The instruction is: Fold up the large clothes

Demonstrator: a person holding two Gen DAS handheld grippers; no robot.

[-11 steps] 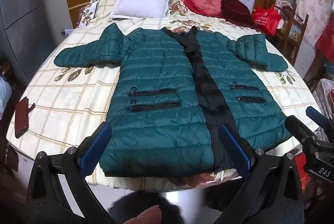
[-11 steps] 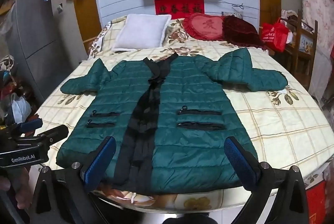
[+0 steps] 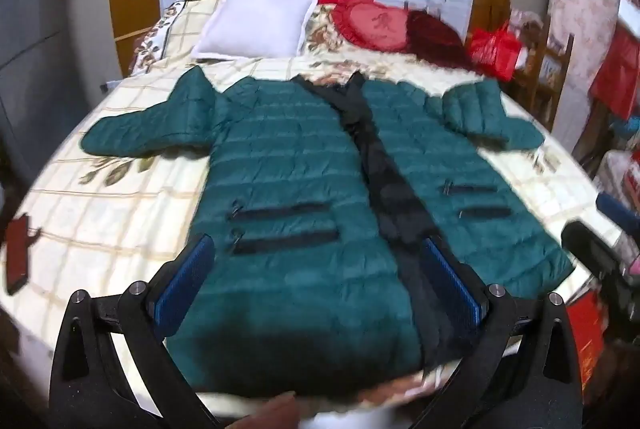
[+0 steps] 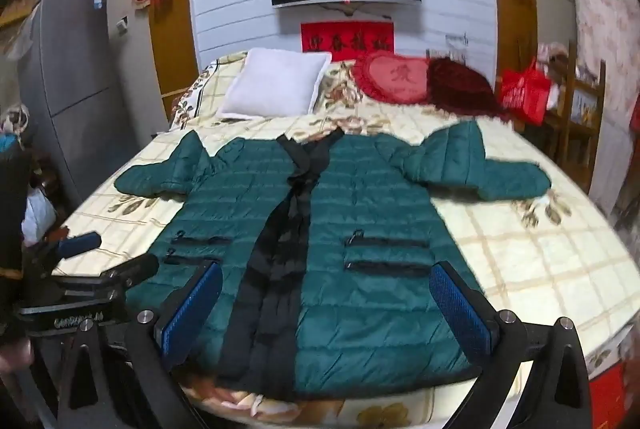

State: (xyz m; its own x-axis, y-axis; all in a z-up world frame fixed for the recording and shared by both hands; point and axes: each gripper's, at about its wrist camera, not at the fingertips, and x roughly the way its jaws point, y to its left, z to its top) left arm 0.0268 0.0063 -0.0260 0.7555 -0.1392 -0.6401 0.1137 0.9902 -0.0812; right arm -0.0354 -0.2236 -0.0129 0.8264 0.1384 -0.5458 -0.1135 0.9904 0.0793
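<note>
So the bed (image 4: 540, 269) fills most of the room ahead of both tongs, checked cover, pillow (image 4: 276, 89) way up at the far end. Spread flat on it, front side up, is the coat (image 3: 304, 229), a big green puffer with a black strip down the middle. Its hem sits right at the near edge of the bed, just beyond the tips of both tongs. Both sleeves (image 4: 476, 165) are out to the sides, each bent at the elbow, none tucked in yet.

Left tong (image 3: 320, 277) is wide open with nothing in it, looking over the left half of the hem. Right tong (image 4: 328, 305) same deal, jaws fully apart, empty, aimed down at the hem on its side. They're near each other; each one shows up at the edge of the other's view.

As far as I can tell, folding hasn't started. Coat's just laid out, no creases or flaps over. Sleeves in, sides over, then hem up to the collar (image 4: 308, 149) all looks left to do.
</note>
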